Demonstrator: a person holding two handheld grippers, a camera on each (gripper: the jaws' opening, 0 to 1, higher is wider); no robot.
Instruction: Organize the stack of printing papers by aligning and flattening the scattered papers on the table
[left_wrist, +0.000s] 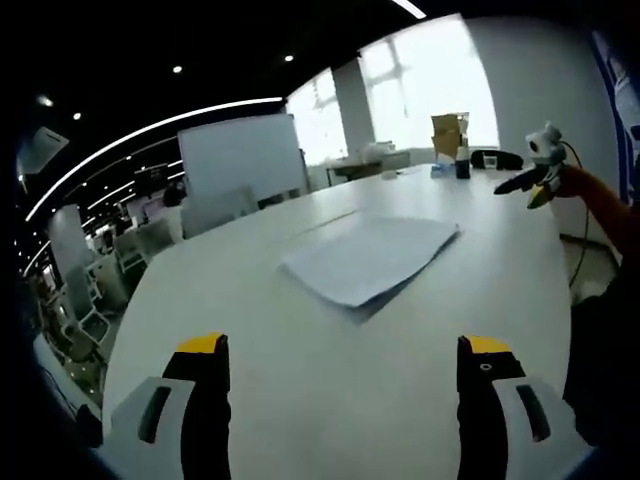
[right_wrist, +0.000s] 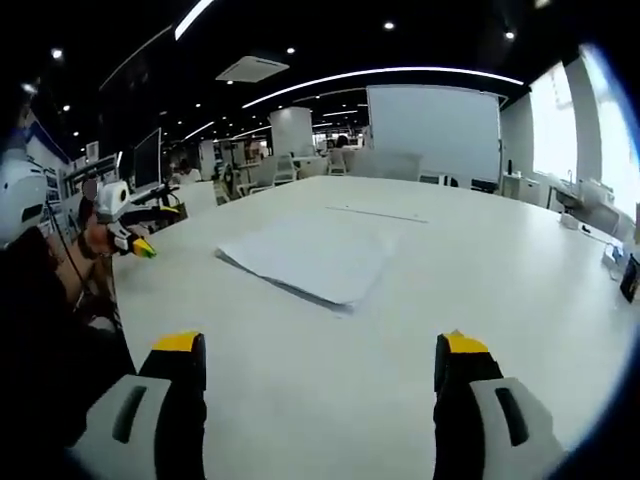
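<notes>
A: Where is the stack of papers (left_wrist: 368, 258) relative to the left hand-held gripper (left_wrist: 340, 365)?

B: Ahead of it and a touch to the right, lying flat on the white counter (left_wrist: 300, 390), well apart from both jaws. Its edges are slightly fanned rather than square. The jaws stand spread wide with nothing between them.

A: And the right hand-held gripper (right_wrist: 322, 362)?

B: Also released, jaws far apart and empty. In the right gripper view the same stack of papers (right_wrist: 315, 258) lies ahead of it, a little left of centre, on the counter (right_wrist: 330, 400), not touched by either jaw.

A: Can each hand-held gripper see the other?

B: Yes. In the left gripper view the right one (left_wrist: 532, 180) is held up at the far right, beyond the papers and off to their side, above the counter. In the right gripper view the left one (right_wrist: 140, 235) shows at the far left, beside the counter's edge.

A: Anything else ahead?

B: In the left gripper view, a whiteboard (left_wrist: 240, 160) stands past the counter's far edge, and a brown paper bag (left_wrist: 449, 136) sits at the far end near the windows.
</notes>
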